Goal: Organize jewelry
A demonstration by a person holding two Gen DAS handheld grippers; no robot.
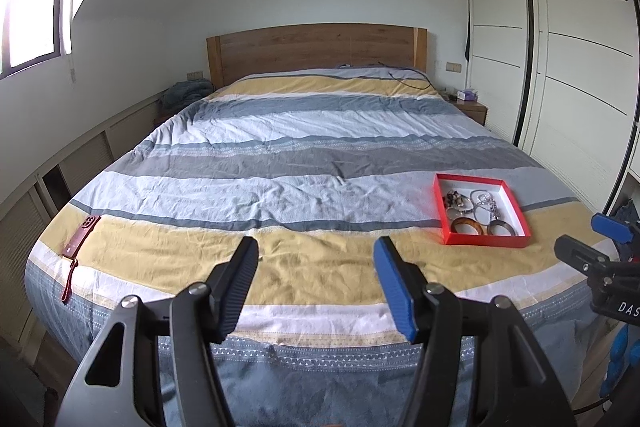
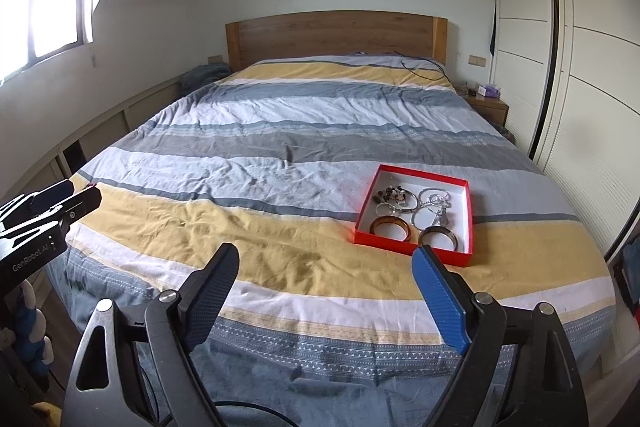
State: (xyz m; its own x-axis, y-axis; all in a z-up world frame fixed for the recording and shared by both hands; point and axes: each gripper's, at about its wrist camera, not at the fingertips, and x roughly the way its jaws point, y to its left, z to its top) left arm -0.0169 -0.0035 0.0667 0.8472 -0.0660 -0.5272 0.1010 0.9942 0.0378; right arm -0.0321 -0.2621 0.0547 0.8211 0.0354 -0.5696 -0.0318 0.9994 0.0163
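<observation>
Two grippers hang above the foot of the bed, and I hold both with fingers spread wide and nothing between them: my left gripper (image 1: 316, 247) over the yellow band of the striped blue, white and yellow bedspread (image 1: 280, 163), my right gripper (image 2: 324, 255) just short of the shallow red cardboard tray with a white inside (image 2: 466, 195). That tray lies flat on the bedspread toward the right side of the bed. Inside it I see two amber-brown bangles (image 2: 389, 227) side by side along the near wall, a tangle of silver chains (image 2: 434, 205) behind the right bangle, and a cluster of small dark beads (image 2: 390, 195) at the far left. A dark red phone case with a wrist strap (image 1: 82, 237) rests near the bed's left edge, well apart from the tray. A wooden headboard (image 1: 316, 47) stands at the far end.
</observation>
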